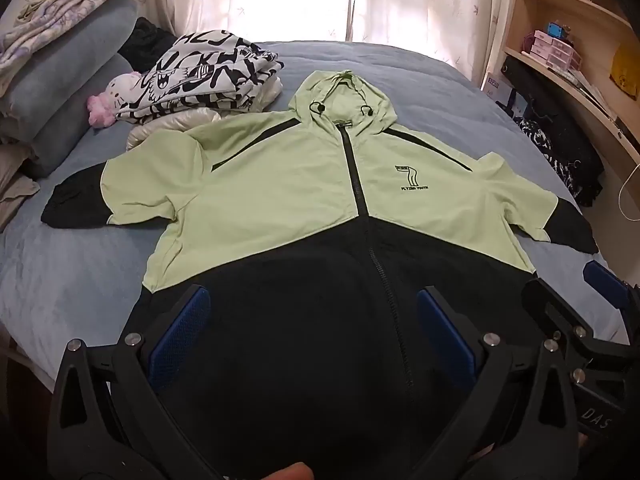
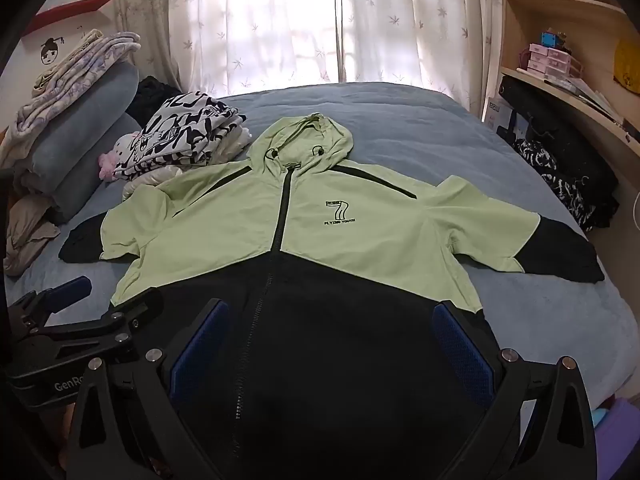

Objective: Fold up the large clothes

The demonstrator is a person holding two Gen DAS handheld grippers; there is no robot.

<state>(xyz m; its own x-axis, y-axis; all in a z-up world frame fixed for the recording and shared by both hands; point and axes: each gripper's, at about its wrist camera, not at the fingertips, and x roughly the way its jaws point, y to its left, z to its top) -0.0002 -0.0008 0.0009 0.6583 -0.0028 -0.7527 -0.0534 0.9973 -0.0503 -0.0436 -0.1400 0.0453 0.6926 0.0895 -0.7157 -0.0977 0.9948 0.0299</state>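
A light green and black hooded zip jacket [image 1: 280, 184] [image 2: 360, 248] lies flat and front up on the blue bed [image 1: 60, 272] [image 2: 400, 120], with its sleeves spread out and its hood pointing toward the window. My left gripper [image 1: 316, 300] hovers open over the left half of the black hem. Nothing is between its blue pads. My right gripper [image 2: 330, 312] stands open over the right half of the hem and is also empty. Each gripper shows at the edge of the other's view: the right gripper [image 1: 576, 284] and the left gripper [image 2: 108, 294].
A folded black-and-white printed pile [image 1: 208, 76] and a pink plush toy [image 1: 108, 100] lie by the jacket's left shoulder. Grey pillows [image 1: 60, 92] are stacked at far left. Dark clothes [image 1: 560, 152] and wooden shelves [image 1: 568, 60] stand at the right. Curtains hang behind the bed.
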